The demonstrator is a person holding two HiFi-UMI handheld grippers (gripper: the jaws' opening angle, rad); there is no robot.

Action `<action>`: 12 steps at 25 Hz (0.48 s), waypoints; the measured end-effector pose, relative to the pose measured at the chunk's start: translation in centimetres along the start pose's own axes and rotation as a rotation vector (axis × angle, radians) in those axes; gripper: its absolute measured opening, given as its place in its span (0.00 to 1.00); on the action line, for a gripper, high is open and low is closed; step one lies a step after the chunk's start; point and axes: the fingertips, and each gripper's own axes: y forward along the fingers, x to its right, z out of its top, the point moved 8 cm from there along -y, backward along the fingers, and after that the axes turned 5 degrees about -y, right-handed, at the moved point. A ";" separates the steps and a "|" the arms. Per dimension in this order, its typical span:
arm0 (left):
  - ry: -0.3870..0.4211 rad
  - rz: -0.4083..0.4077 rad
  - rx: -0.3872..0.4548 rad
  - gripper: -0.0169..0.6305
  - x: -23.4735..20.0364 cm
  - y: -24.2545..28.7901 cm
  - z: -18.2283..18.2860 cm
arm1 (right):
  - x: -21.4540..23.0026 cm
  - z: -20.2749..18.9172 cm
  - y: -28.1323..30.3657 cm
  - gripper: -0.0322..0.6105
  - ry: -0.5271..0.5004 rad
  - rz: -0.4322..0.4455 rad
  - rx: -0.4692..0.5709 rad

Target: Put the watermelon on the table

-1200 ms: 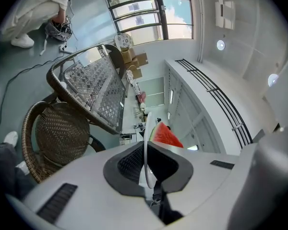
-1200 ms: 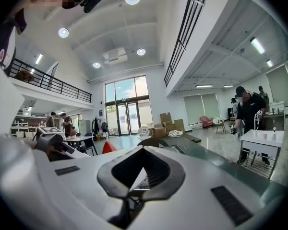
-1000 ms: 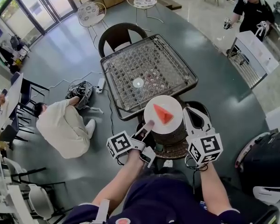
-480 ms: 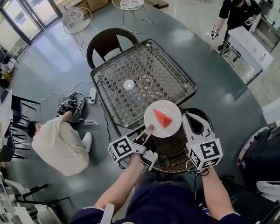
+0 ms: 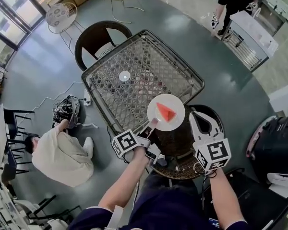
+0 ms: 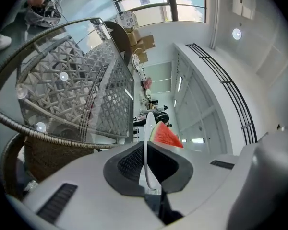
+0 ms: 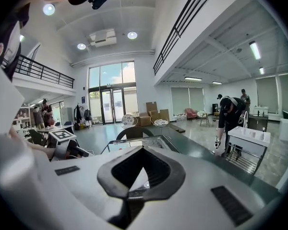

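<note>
A red watermelon wedge (image 5: pixel 165 111) lies on a white plate (image 5: pixel 175 121). My left gripper (image 5: pixel 151 125) is shut on the plate's near rim and holds it in the air over the near corner of the glass-topped wicker table (image 5: pixel 134 61). In the left gripper view the plate (image 6: pixel 146 128) stands edge-on between the pads, with the watermelon wedge (image 6: pixel 165 135) on its right. My right gripper (image 5: pixel 198 121) hovers just right of the plate, shut and empty. In its own view, the right gripper (image 7: pixel 141 153) points over the table (image 7: pixel 151 143).
A small white disc (image 5: pixel 125 75) lies on the tabletop. A wicker chair (image 5: pixel 185 152) is below the plate, and a dark chair (image 5: pixel 100 40) is at the table's far side. A person crouches on the floor (image 5: pixel 57 152) by cables (image 5: pixel 65 111). A black suitcase (image 5: pixel 273 145) stands to the right.
Both grippers and the plate have moved forward from above the wicker chair. The plate now overlaps the table's near corner. The left grip on the rim is unchanged.
</note>
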 end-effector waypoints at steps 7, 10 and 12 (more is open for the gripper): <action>-0.007 0.016 -0.057 0.04 -3.0 5.1 3.5 | 1.1 -1.8 3.1 0.05 0.014 -0.055 -0.054; 0.002 0.023 -0.077 0.04 -3.9 7.2 4.8 | 1.6 -2.3 4.4 0.05 0.021 -0.076 -0.068; 0.006 0.029 -0.082 0.04 -4.5 8.5 5.6 | 2.1 -2.5 5.4 0.05 0.025 -0.086 -0.072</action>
